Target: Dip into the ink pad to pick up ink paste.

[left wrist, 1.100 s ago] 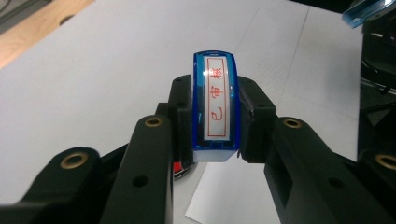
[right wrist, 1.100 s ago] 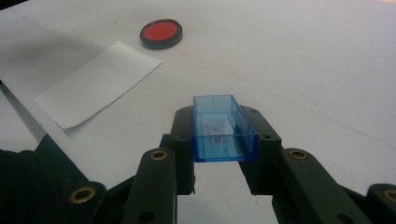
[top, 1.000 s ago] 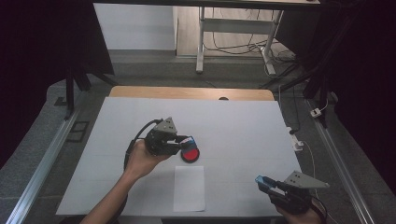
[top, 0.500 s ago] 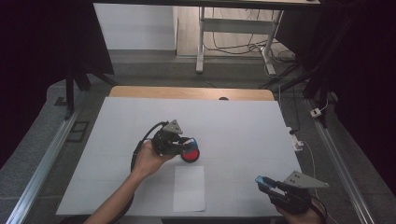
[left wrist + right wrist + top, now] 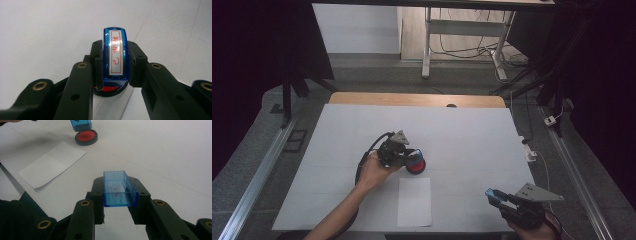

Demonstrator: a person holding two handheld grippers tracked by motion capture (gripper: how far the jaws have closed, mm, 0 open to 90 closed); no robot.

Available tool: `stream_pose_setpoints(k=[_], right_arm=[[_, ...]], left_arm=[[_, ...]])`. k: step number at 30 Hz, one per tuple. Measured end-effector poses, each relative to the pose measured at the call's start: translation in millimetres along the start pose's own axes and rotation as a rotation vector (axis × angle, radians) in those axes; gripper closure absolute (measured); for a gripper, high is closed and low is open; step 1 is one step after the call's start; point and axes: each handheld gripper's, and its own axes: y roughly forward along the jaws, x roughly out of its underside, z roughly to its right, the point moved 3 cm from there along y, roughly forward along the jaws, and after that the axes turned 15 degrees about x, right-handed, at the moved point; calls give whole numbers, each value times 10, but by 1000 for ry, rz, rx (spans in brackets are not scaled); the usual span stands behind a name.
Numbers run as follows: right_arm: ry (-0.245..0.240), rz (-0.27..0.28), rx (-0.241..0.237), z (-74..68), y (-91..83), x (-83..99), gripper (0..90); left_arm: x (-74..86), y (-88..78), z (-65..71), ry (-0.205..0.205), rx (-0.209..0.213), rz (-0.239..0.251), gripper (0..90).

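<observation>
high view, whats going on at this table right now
A person works with a hand-held gripper in each hand. The left hand-held gripper is shut on a blue stamp and holds it right over a round red ink pad, at or just above the pad. The right hand-held gripper is shut on the stamp's clear blue cap, near the table's front edge. A white sheet of paper lies between them, not yet stamped.

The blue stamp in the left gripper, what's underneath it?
Under the blue stamp, a round red ink pad in a black case sits on the white table. The stamp's printing face is hidden, so contact cannot be told.
</observation>
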Motion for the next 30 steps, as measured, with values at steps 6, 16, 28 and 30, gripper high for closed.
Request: stream_pose_setpoints(k=[6, 16, 28, 30], right_arm=[[0, -2, 2, 2, 1, 0, 687], [-1, -2, 1, 1, -1, 1, 687], [-2, -3, -4, -4, 1, 1, 687], [-5, -4, 1, -9, 2, 1, 686]], left_arm=[[16, 55, -29, -4, -6, -15, 699], [31, 115, -57, -10, -20, -38, 699], [13, 141, -20, 5, -44, -75, 705], [16, 139, -16, 15, -48, -86, 705]])
